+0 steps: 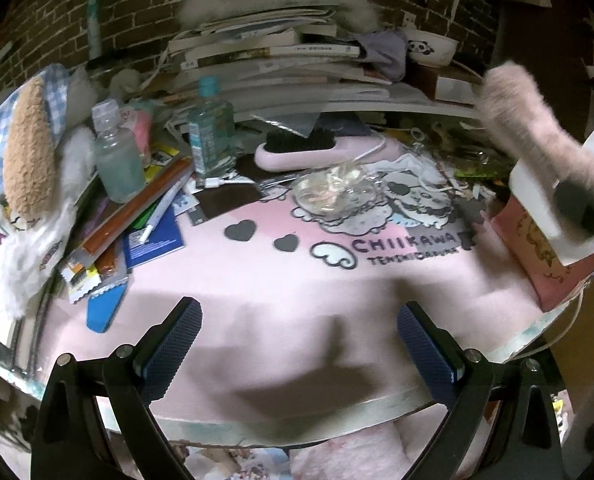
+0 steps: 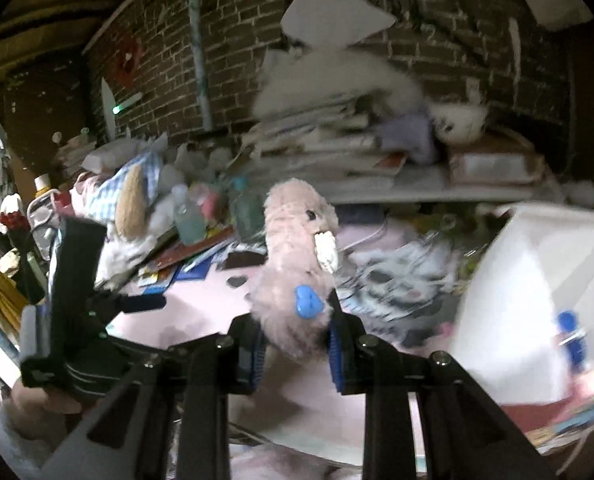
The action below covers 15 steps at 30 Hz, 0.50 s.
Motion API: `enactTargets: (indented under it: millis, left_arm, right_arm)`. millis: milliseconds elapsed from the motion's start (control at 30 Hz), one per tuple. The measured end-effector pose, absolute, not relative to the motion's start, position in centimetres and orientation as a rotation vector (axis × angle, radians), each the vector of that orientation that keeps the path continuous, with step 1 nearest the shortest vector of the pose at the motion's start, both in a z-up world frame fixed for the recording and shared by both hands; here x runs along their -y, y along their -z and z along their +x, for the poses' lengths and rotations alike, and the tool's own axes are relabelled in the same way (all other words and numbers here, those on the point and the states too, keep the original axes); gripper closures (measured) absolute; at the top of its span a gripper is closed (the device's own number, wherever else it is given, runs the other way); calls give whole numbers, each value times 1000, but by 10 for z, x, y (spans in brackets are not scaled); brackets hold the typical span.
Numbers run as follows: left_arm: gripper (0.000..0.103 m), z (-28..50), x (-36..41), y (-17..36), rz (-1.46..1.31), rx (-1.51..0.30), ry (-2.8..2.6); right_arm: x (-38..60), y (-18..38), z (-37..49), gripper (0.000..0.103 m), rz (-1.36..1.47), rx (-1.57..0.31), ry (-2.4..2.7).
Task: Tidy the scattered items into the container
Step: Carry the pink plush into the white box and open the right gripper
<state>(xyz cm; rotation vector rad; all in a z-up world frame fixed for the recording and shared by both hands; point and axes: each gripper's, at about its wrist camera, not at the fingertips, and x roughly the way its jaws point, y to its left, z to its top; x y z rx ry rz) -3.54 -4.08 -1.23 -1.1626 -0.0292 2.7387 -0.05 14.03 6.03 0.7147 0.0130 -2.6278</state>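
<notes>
In the left wrist view the left gripper (image 1: pixel 299 344) fills the bottom of the frame with its two blue-padded fingers (image 1: pixel 173 344) spread wide and nothing between them, hanging over the bare lower part of the pink mat (image 1: pixel 257 280). At the right edge the pink plush toy (image 1: pixel 525 120) shows blurred in the air, above a white container (image 1: pixel 537 200) that stands at the right end of the mat. Across the upper middle lie a pink hairbrush (image 1: pixel 321 150), a clear plastic wrapper (image 1: pixel 333 192) and two clear bottles (image 1: pixel 211 132), with a stack of books (image 1: pixel 281 64) behind them. In the right wrist view the right gripper (image 2: pixel 297 354) sits at the bottom centre, its blue pads (image 2: pixel 335 350) pressed against the lower end of the pink plush toy (image 2: pixel 297 248), which stands up from the jaws in the centre of the frame. The white container (image 2: pixel 529 288) lies at the right of the frame, blurred, near the toy but apart from it. At lower left a hand (image 2: pixel 37 404) holds the left gripper's black body.
</notes>
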Motion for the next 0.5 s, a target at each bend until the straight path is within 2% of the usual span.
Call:
enactTargets:
  millis: [233, 500]
  left_arm:
    - [5, -33, 14, 4, -1098, 11, -2732]
    - [5, -32, -13, -1, -1059, -30, -2691]
  right_arm:
    - [-205, -93, -11, 81, 854, -123, 2775]
    - [-280, -98, -45, 80, 1142, -266, 2859]
